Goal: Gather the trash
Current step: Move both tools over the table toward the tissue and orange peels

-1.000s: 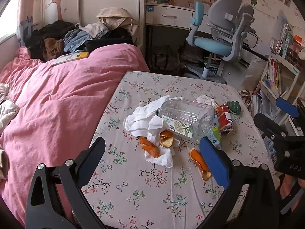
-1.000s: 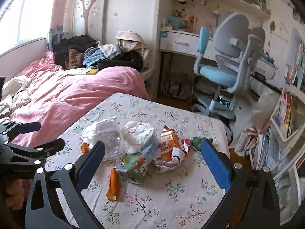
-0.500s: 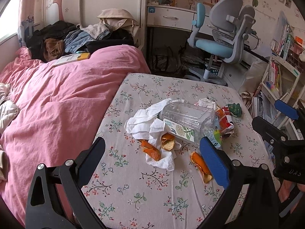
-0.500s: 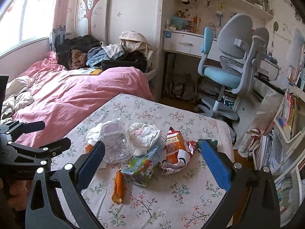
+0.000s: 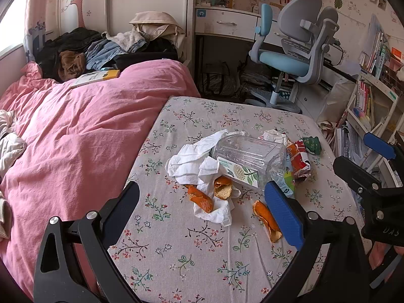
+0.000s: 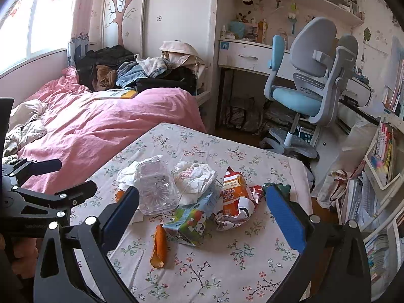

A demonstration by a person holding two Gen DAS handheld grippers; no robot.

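Note:
A pile of trash lies on the floral table (image 5: 192, 247): a clear plastic box (image 5: 248, 161), white tissues (image 5: 192, 161), orange peels (image 5: 200, 199), a red snack wrapper (image 5: 298, 156) and a green item (image 5: 311, 145). In the right wrist view I see the box (image 6: 154, 189), a green milk carton (image 6: 194, 214), the red wrapper (image 6: 234, 197), crumpled tissue (image 6: 197, 179) and a peel (image 6: 159, 247). My left gripper (image 5: 202, 202) is open and empty above the table's near side. My right gripper (image 6: 202, 207) is open and empty, short of the pile.
A bed with a pink duvet (image 5: 75, 131) borders the table's left side, with clothes (image 5: 106, 48) piled at its far end. A blue-grey desk chair (image 5: 295, 58) and desk stand behind. Bookshelves (image 5: 371, 101) stand to the right.
Both grippers have pulled back and risen slightly, so the trash pile sits lower and a bit farther in both views. Nothing on the table has moved.

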